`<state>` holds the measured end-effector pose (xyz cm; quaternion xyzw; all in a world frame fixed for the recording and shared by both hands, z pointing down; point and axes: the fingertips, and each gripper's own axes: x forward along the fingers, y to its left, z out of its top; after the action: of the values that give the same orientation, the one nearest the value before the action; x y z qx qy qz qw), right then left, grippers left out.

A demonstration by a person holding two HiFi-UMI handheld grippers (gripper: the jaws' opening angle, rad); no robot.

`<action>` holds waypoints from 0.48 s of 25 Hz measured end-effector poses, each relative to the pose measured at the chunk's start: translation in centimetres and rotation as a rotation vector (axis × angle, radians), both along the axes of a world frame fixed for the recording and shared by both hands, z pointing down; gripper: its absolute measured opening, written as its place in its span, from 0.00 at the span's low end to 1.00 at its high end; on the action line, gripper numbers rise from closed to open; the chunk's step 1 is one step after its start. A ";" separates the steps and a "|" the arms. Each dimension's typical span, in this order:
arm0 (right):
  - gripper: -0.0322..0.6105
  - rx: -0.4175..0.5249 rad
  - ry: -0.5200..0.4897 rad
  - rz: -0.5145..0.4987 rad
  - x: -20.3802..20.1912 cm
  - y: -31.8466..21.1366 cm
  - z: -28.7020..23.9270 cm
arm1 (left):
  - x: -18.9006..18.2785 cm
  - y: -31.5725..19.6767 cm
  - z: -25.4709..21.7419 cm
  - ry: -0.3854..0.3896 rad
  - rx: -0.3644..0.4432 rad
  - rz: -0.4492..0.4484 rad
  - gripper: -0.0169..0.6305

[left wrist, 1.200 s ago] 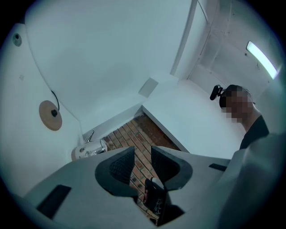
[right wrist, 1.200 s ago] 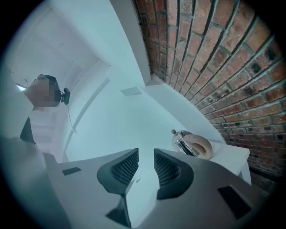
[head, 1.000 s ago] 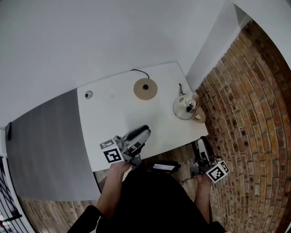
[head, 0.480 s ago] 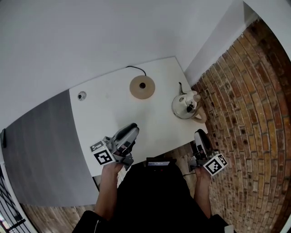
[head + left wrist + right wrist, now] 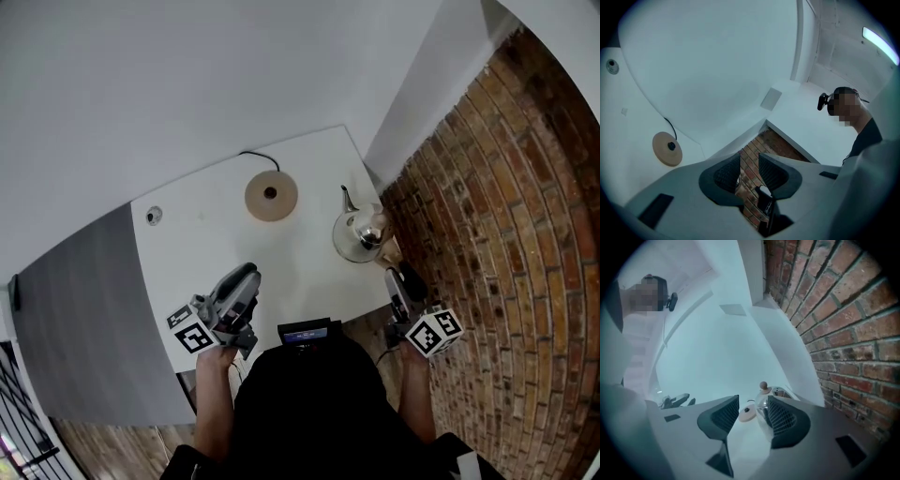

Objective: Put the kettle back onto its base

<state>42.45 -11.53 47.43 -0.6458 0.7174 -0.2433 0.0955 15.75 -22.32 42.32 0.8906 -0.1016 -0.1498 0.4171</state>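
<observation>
Right tongs (image 5: 752, 404): jaws just opened wide, nothing between, pointed toward kettle (image 5: 359, 236) on table (image 5: 206, 244). Left tongs (image 5: 749, 164): jaws parted, empty. Base (image 5: 270, 196) on table, well apart from kettle.

We wear a black top (image 5: 319, 403) whose sleeves end above the forearms. A small black device with a lit screen (image 5: 305, 332) sits at our chest, and a black camera headset (image 5: 824, 101) rides on our head. Our left gripper (image 5: 246, 275) is a grey moulded shell with two black cross-ribbed pads (image 5: 725, 174) and a white cube of black square markers (image 5: 192, 336) at its rear. Our right gripper (image 5: 398, 279) is built alike, with its own marker cube (image 5: 433, 332). Its jaws have just been opening, with nothing between the pads.
</observation>
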 end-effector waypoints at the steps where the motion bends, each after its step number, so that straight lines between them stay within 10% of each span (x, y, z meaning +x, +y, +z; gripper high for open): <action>1: 0.32 -0.016 0.039 -0.005 0.6 -0.2 0.2 | 0.5 0.0 -0.1 -0.010 0.004 -0.005 0.21; 12: 0.33 -0.185 0.390 -0.175 3.5 -1.5 5.9 | 6.5 0.8 0.1 -0.296 0.184 -0.017 0.21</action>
<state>45.92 -12.99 53.38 -0.6219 0.7502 -0.1861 -0.1259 22.28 -21.53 42.38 0.9365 -0.1553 -0.0290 0.3130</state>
